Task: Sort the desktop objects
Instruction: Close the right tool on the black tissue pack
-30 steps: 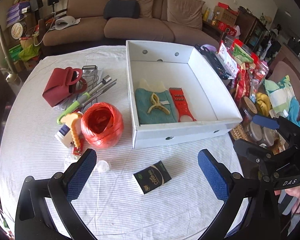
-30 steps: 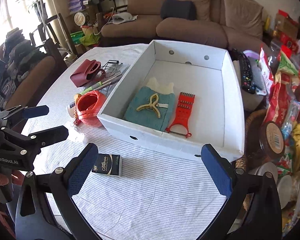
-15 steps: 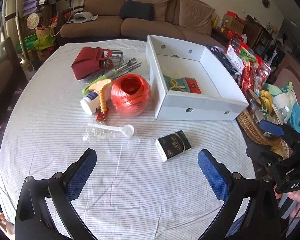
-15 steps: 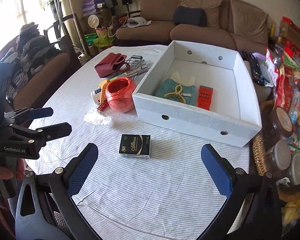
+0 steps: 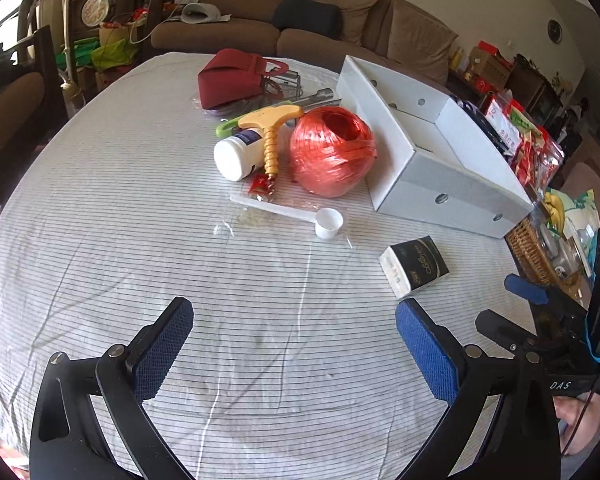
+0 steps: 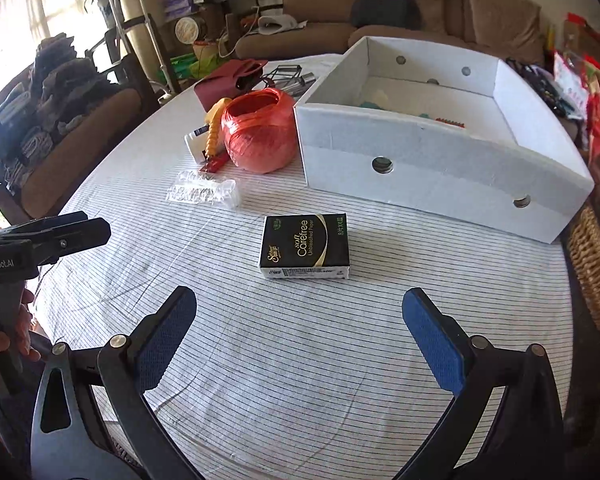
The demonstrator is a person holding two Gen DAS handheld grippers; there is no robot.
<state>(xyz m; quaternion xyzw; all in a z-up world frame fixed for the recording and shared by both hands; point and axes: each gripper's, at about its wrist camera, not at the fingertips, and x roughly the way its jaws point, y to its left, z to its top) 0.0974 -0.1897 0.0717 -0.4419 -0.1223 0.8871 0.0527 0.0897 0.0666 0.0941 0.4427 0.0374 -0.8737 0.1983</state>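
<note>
A black tissue pack (image 6: 306,246) lies flat on the striped tablecloth, just ahead of my right gripper (image 6: 300,308), which is open and empty. From the left wrist the pack (image 5: 414,270) is ahead and to the right of my left gripper (image 5: 294,320), also open and empty. A white cardboard box (image 6: 420,168) stands behind the pack; only slivers of teal and red show inside it. Left of the box (image 5: 432,184) sit a red twine ball (image 5: 332,150), a white bottle (image 5: 236,154), a yellow-handled tool (image 5: 270,136), a white scoop (image 5: 328,222) and a dark red pouch (image 5: 232,80).
A wicker basket (image 6: 592,252) and snack packets (image 5: 532,148) crowd the table's right edge. A crinkled clear bag (image 6: 202,192) lies left of the pack. Metal utensils (image 5: 316,96) rest behind the twine. A sofa and chairs stand beyond the table.
Both grippers have drawn back from the box and dropped lower toward the table's near side. The tissue pack now sits closer ahead of the right gripper. Both stayed open.
</note>
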